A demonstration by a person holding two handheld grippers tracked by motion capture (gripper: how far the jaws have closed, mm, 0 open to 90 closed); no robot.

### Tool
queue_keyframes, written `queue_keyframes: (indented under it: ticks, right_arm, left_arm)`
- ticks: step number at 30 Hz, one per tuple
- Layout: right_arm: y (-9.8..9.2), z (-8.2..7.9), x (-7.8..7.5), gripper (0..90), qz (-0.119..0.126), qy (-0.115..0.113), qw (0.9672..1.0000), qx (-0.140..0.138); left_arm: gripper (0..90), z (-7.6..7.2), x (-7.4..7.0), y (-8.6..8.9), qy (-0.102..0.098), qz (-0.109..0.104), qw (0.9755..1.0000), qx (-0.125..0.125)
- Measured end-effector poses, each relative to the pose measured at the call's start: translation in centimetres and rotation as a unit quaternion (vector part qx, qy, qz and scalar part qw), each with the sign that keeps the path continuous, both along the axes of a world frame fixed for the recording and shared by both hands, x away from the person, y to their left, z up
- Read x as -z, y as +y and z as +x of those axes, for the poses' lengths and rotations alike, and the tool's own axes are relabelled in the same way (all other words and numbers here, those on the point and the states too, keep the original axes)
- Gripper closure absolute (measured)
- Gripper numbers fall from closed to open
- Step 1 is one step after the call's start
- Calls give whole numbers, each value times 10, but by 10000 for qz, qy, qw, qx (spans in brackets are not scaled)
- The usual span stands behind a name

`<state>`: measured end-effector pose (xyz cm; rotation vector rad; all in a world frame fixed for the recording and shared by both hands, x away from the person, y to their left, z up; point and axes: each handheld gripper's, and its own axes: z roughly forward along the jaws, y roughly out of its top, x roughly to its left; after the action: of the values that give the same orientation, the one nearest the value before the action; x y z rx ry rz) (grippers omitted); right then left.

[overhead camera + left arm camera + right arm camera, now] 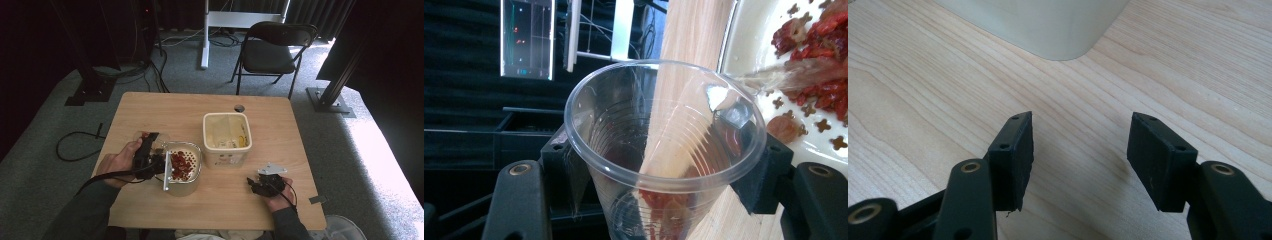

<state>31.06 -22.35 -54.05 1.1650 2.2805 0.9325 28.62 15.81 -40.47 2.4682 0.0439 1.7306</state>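
The left gripper (150,152) held a clear plastic cup (664,150) tipped over the strainer (183,168), pouring red berries (181,165) into it, while right of the strainer the right gripper (257,184) rested on the table (150,107), jaws apart and empty; next, I judged, came emptying the cup.

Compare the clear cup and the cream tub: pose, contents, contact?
The clear cup is tipped sideways, pouring; the cream tub stands upright. The cup is see-through; the tub is opaque. The left gripper clamps the cup; nothing touches the tub, and the right gripper is open, empty. Both are open-topped.
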Motion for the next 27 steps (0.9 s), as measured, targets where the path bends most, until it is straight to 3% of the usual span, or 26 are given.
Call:
queue_keyframes:
  ticks: [15, 20, 25, 27]
  right_arm:
    - [0, 0, 0, 432, 0, -1, 10000, -5]
    - [-1, 0, -1, 432, 22, -12, 10000, 2]
    - [1, 0, 0, 432, 2, 0, 10000, -14]
    - [1, 0, 0, 433, 13, -9, 10000, -10]
  left_arm:
    - [344, -7, 3, -11, -109, 496, 9983, 281]
    - [344, -1, 5, -4, -118, 651, 9978, 105]
    - [344, -8, 3, -13, -180, 778, 9963, 330]
    - [344, -6, 5, -12, -178, 790, 9964, 255]
